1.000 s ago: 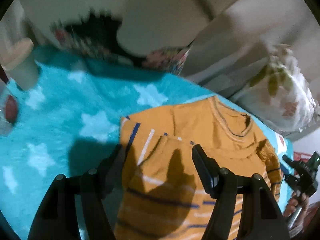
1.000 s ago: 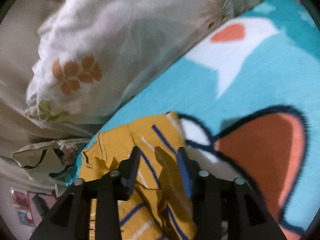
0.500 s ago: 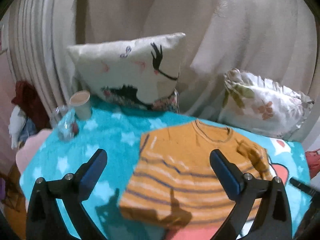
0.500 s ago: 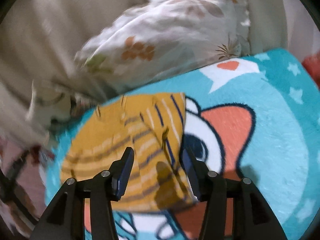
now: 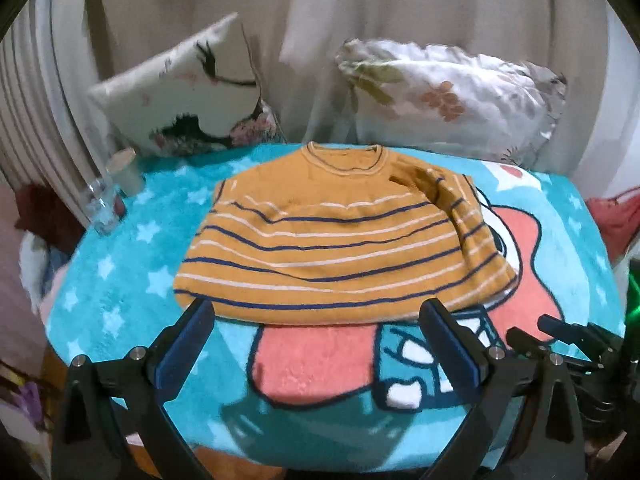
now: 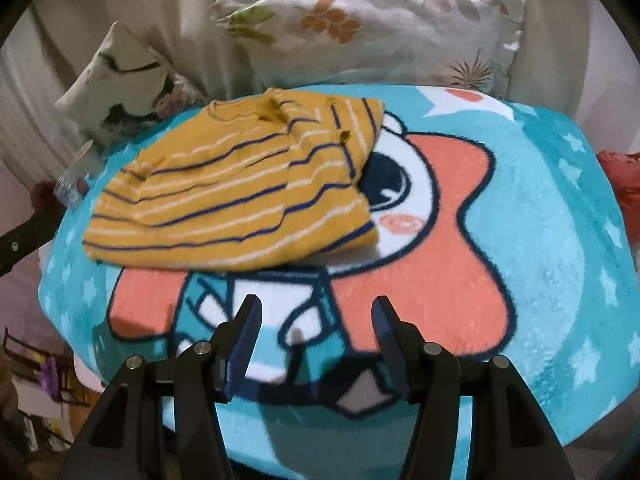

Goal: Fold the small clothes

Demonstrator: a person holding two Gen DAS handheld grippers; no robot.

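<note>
An orange sweater with navy and white stripes lies flat on a turquoise cartoon blanket, neck away from me, both sleeves folded in over the body. It also shows in the right wrist view. My left gripper is open and empty, hovering just in front of the sweater's hem. My right gripper is open and empty, above the blanket in front of the sweater's right side. The right gripper also shows at the left view's right edge.
Two pillows lean against a curtain behind the blanket. A paper cup and a clear glass stand at the blanket's far left corner. Red cloth lies off the right edge.
Both grippers have let go of the sleeves and pulled back toward me. The left jaws opened wide, the right opened further. The sweater now lies with the sleeves folded in.
</note>
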